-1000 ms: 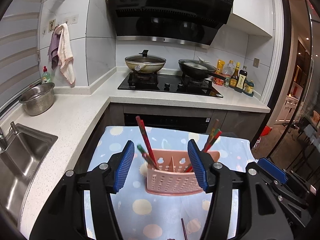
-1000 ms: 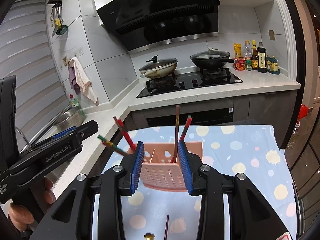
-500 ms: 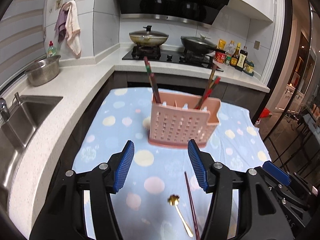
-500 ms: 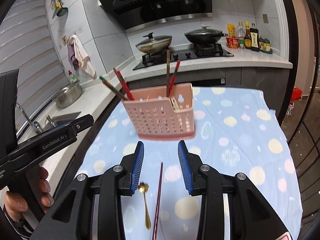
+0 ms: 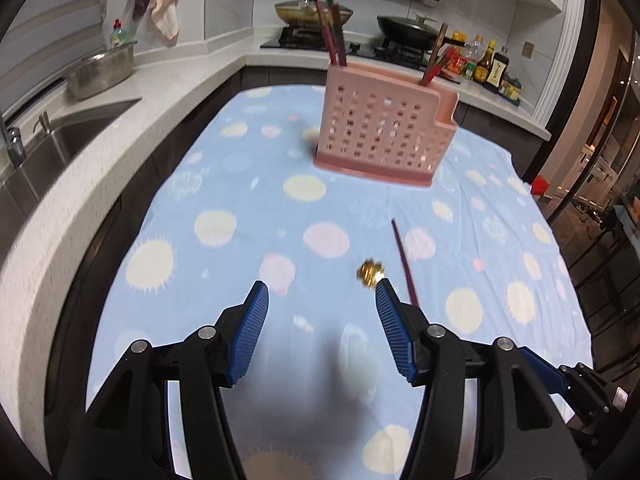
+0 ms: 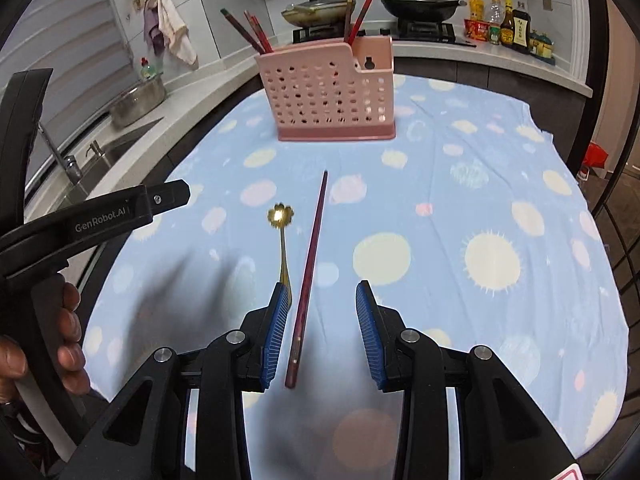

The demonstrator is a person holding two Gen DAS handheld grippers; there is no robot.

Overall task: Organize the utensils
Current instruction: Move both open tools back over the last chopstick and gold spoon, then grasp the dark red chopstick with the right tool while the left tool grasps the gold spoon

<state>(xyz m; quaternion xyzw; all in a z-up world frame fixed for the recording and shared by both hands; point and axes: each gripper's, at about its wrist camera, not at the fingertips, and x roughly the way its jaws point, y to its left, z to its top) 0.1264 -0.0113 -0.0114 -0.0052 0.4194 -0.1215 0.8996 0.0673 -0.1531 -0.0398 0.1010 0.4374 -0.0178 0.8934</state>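
A: Where do the two claws stand?

B: The right claw (image 6: 320, 328) hangs low over the blue spotted cloth (image 6: 500, 200) that covers the worktop, its blue pads apart and gripping nothing. The near end of a dark red chopstick (image 6: 310, 272) lies on the cloth between the pads, closer to the left one.

A: And the left claw?

B: The left claw (image 5: 322, 328) is also spread wide and empty, above a bare stretch of cloth (image 5: 240, 184). In its own view the gold spoon (image 5: 370, 273) peeks out just beyond the tip of its right pad, and the chopstick (image 5: 404, 264) runs away from that same pad.

A: How do spoon and chopstick lie?

B: Side by side, near each other. The spoon (image 6: 282, 240) is on the left, its flower-shaped bowl pointing toward the holder, its handle running back to the right claw's left pad. Whether handle and pad touch, I cannot tell.

A: The holder?

B: A pink holder with holes (image 6: 326, 92) stands upright on the far part of the cloth, well apart from the loose pieces. Several red chopsticks (image 6: 256, 36) lean out of its left end, a few more (image 6: 356, 16) rise from the right end.

A: Anything else?

B: A hand (image 6: 48, 344) holds the left claw's grip at the left edge of the right view. Behind are a sink (image 5: 64, 140), a steel bowl (image 5: 102, 70) and pans on the stove (image 6: 368, 32).
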